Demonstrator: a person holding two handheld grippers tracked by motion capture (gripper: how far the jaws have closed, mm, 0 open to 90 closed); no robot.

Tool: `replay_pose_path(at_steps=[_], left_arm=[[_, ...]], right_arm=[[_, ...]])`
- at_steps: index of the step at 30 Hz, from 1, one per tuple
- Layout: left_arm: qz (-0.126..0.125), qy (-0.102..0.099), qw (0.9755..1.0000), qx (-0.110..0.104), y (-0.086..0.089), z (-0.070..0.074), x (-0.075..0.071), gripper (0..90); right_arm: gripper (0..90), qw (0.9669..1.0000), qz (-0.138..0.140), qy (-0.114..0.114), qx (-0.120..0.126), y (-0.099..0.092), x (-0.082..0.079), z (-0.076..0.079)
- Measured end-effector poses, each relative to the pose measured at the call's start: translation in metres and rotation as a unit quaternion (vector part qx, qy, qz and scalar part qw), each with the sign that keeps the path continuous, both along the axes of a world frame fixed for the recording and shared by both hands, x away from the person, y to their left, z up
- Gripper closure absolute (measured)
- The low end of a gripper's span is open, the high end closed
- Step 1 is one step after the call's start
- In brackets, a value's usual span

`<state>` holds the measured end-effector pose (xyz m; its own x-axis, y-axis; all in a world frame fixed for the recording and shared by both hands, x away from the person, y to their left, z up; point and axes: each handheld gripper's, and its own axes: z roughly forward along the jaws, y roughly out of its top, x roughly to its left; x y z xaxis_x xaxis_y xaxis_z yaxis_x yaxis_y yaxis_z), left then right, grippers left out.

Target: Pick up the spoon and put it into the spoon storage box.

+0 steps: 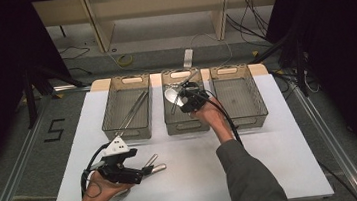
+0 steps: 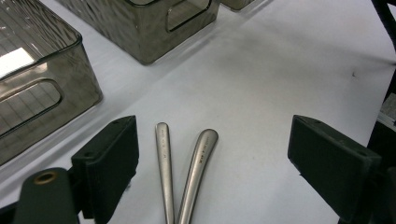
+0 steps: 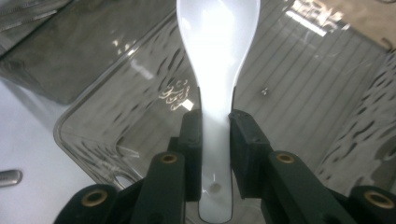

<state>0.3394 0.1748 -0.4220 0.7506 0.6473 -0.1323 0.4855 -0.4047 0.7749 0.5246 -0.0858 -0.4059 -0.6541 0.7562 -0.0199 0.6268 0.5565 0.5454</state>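
White table [image 1: 283, 160]: three smoky clear bins in a row along the far edge.

Left bin [image 1: 127, 107]: holds long thin metal utensils lying diagonally.

Middle bin [image 1: 185, 125]: right gripper [image 1: 186, 98] poised over it, jaws clamped on the handle of a white spoon [image 3: 217, 56], bowl pointing away over the bin's ribbed floor.

Right bin [image 1: 239, 95]: just beside the middle one.

Left gripper [image 1: 146, 170]: near-left part of the table, jaws spread wide and gripping nothing. Two metal handles [image 2: 184, 172] lie on the table between the jaws, touching neither pad and converging toward the camera.
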Motion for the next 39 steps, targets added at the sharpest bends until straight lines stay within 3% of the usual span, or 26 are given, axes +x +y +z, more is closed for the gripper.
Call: replay_pose_path(at_steps=[2,5,11,15,20,26,31,39], left_arm=[[-0.001,-0.002,1.0000,0.002,0.001,0.000,0.000,15.9],[0.002,-0.001,1.0000,-0.001,0.002,0.001,0.001,15.8],[0.005,-0.001,1.0000,0.001,0.002,0.000,0.001,15.8],[0.006,-0.003,1.0000,0.004,0.002,0.000,0.001,15.8],[0.009,-0.003,0.9999,0.005,0.002,0.000,0.002,15.8],[0.015,0.001,0.9999,0.006,0.005,0.001,0.004,15.8],[0.009,0.008,0.9999,0.011,0.004,-0.001,0.006,15.8],[0.002,0.020,0.9993,0.031,0.002,-0.003,0.007,15.9]], right_arm=[[65.3,0.9999,0.012,0.005,-0.001,0.003,0.000,-0.001],[58.9,0.9997,0.017,0.015,-0.006,0.004,-0.001,0.001],[53.1,0.9995,0.026,0.007,0.016,-0.004,-0.006,0.009],[49.7,0.9984,0.039,-0.003,0.042,-0.014,-0.017,0.017],[39.2,0.9965,0.046,-0.022,0.067,-0.026,-0.037,0.027],[33.8,0.9932,0.071,-0.043,0.082,-0.039,-0.065,0.038],[33.3,0.9884,0.081,-0.069,0.108,-0.058,-0.090,0.039],[32.8,0.9800,0.067,-0.101,0.158,-0.096,-0.126,0.030]])
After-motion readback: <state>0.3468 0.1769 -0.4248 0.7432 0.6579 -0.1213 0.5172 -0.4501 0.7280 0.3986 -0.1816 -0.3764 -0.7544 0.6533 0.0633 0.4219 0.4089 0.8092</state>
